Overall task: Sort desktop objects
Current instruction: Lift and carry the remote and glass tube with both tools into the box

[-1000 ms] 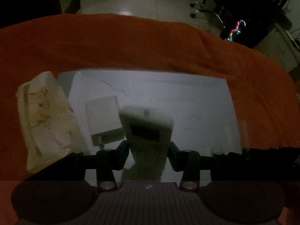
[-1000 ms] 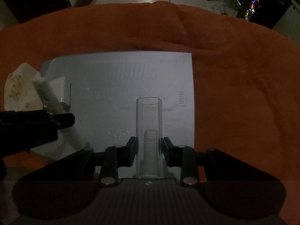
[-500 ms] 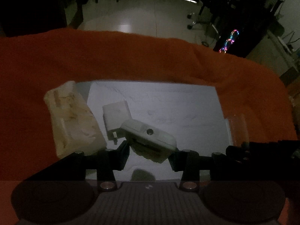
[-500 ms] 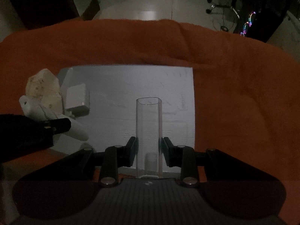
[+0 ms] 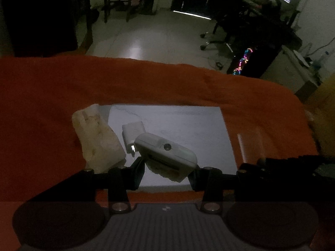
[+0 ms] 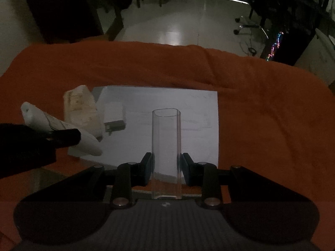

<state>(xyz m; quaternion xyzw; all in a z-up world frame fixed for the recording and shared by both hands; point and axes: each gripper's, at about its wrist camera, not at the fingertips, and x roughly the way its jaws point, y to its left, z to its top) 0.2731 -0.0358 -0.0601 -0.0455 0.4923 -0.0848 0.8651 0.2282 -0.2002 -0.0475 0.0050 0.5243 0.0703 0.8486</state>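
Observation:
My left gripper (image 5: 167,170) is shut on a white rounded device (image 5: 166,154), held tilted above the white mat (image 5: 188,125); it also shows in the right wrist view (image 6: 60,131). My right gripper (image 6: 166,167) is shut on a clear plastic tube (image 6: 166,146), held upright above the mat (image 6: 199,125); the tube also shows in the left wrist view (image 5: 250,144). A white charger (image 5: 134,131) lies on the mat's left side, also seen in the right wrist view (image 6: 114,115). A pale crumpled packet (image 5: 96,140) lies at the mat's left edge.
An orange cloth (image 5: 62,96) covers the table under the mat. Beyond the far edge is a dim tiled floor (image 6: 178,31) with chairs and a computer with coloured lights (image 5: 242,60).
Both grippers have risen and pulled back from the mat, so the objects look smaller. The white device in my left gripper has tilted over sideways. The tube stays upright in my right gripper.

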